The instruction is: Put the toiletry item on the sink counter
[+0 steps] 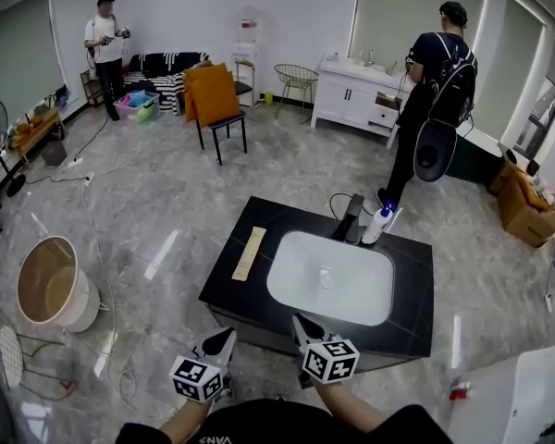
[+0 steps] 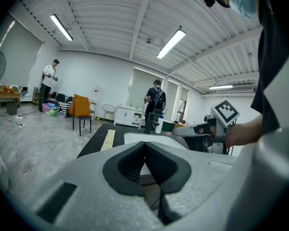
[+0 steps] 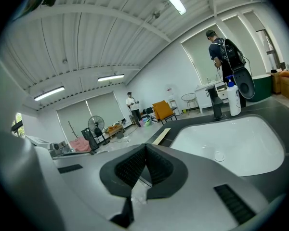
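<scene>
A black sink counter (image 1: pixel 245 280) with a white basin (image 1: pixel 331 277) stands before me. A white bottle with a blue cap (image 1: pixel 377 225) stands upright at the counter's far edge, beside a black faucet (image 1: pixel 351 218). A pale flat strip (image 1: pixel 250 252) lies on the counter left of the basin. Both grippers hover at the near edge, clear of the counter. The left gripper (image 1: pixel 226 338) (image 2: pixel 145 143) is shut with nothing in it. So is the right gripper (image 1: pixel 300 321) (image 3: pixel 146 147), which faces the basin (image 3: pixel 231 141), bottle (image 3: pixel 234 100) and faucet (image 3: pixel 216 105).
One person (image 1: pixel 435 91) stands behind the counter near a white cabinet (image 1: pixel 356 95); another (image 1: pixel 104 49) is at the far left. An orange chair (image 1: pixel 215 104) is in the middle of the room. A round tub (image 1: pixel 51 285) sits on the floor at left, a white table (image 1: pixel 527 400) at right.
</scene>
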Available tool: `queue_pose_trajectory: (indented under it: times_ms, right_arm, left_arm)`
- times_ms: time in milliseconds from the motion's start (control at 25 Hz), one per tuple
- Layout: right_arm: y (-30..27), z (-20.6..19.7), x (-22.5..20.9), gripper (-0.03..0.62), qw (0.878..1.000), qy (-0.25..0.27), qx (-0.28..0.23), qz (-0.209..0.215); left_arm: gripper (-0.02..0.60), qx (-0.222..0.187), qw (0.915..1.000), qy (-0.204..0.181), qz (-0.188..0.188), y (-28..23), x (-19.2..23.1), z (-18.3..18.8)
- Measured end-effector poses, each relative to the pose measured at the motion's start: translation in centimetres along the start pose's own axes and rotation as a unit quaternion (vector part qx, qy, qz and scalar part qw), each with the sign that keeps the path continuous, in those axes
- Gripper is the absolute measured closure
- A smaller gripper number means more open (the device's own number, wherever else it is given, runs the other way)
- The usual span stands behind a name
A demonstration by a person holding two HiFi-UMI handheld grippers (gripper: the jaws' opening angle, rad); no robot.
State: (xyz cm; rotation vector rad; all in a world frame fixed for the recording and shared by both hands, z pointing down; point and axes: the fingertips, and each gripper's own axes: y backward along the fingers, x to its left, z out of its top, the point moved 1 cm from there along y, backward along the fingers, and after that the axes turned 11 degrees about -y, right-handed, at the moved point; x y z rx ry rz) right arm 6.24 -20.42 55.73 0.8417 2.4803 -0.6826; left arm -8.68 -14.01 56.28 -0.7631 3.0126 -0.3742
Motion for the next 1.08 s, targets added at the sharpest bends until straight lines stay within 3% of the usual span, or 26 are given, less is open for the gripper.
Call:
queue_pose_trajectory:
  times_ms: [480, 1080]
  right_arm:
    - [2.7, -1.2, -2.0, 0.595, 1.0, 0.019, 0.021, 0.002]
    - [3.1, -0.9, -2.9, 0.595, 0.999, 0.026, 0.027, 0.001]
  left_arm:
    - [0.574, -0.003, 0.9996, 0.009, 0.028, 0.6, -2.9, -1.0]
    - [0.574, -0.004, 0.9993, 0.012, 0.036, 0.2, -3.8, -1.0]
